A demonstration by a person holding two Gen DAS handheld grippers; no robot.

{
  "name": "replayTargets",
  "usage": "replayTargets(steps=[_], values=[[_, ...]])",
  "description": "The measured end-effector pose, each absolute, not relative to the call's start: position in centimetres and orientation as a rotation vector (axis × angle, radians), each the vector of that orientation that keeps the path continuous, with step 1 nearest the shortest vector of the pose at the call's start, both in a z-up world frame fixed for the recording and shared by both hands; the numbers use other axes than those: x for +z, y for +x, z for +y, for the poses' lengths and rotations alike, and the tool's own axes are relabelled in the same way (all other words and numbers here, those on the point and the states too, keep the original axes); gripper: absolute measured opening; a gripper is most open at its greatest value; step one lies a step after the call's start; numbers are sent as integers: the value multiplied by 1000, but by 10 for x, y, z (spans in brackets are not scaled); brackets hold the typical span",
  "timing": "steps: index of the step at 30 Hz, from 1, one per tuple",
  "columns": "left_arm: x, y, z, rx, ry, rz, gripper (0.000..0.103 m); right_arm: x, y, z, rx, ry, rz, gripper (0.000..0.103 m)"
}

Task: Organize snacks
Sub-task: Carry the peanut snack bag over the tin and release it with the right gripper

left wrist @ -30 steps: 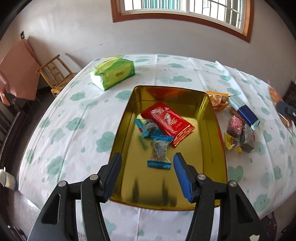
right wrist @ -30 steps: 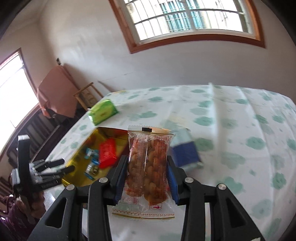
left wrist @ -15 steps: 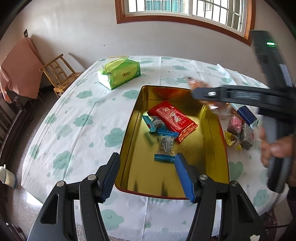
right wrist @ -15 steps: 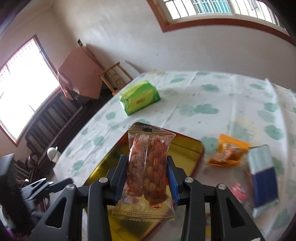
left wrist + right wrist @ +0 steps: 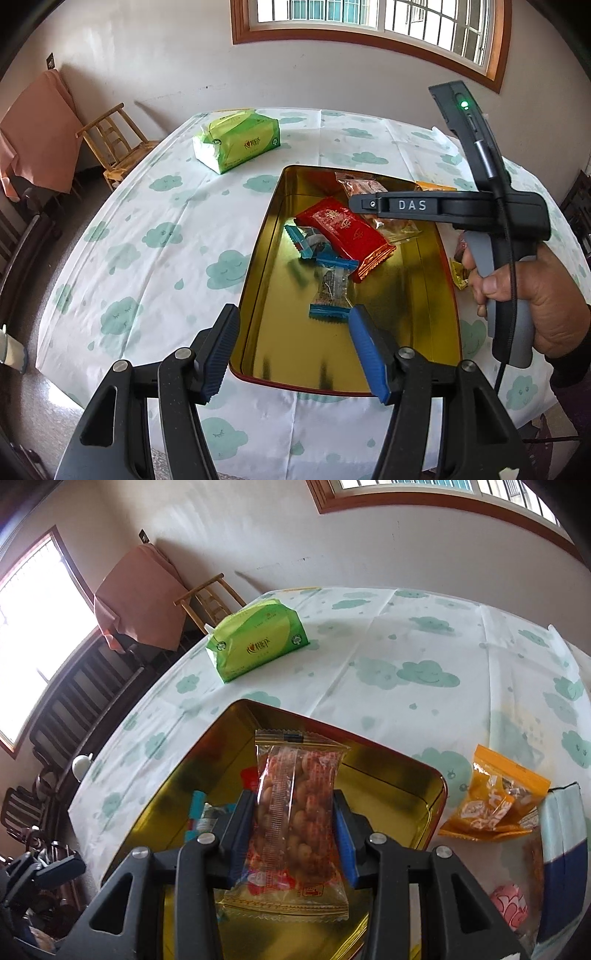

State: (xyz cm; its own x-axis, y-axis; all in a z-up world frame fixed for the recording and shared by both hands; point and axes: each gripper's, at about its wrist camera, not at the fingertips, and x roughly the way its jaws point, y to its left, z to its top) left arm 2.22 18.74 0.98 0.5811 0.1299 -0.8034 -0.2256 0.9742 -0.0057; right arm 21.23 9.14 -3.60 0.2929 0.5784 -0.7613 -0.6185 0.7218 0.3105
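A gold tin tray (image 5: 255, 258) lies on the cloud-print tablecloth. In it are a red packet (image 5: 343, 236) and two blue-ended candies (image 5: 332, 291). My left gripper (image 5: 295, 350) hangs open above the tray's near end, with nothing between its fingers. My right gripper (image 5: 295, 823) is shut on a clear peanut packet (image 5: 295, 805), which stands upright over the tray (image 5: 388, 771) near its far right corner. In the left wrist view the right gripper (image 5: 364, 204) comes in from the right, held by a hand (image 5: 535, 295), with the peanut packet (image 5: 362, 188) at its tip.
A green tissue pack (image 5: 240, 140) sits on the far left of the table. Right of the tray lie an orange packet (image 5: 495, 797), a blue and white box (image 5: 565, 849) and a pink candy (image 5: 511, 904). A wooden chair (image 5: 114, 144) stands beyond the table's left edge.
My right gripper has carried the peanut packet leftward and down, from over the loose snacks to over the tray's far end. The left gripper has stayed in place.
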Motion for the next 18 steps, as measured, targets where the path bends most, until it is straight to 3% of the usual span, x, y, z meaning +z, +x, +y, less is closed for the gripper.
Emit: replayTargets(steps=[11,18], values=[[11,22,186,206,-107,930,58,-25,214,78,788,10,944,45],[22,20,175,156,-65,916,58,3,187,-46,658,172,760,45]])
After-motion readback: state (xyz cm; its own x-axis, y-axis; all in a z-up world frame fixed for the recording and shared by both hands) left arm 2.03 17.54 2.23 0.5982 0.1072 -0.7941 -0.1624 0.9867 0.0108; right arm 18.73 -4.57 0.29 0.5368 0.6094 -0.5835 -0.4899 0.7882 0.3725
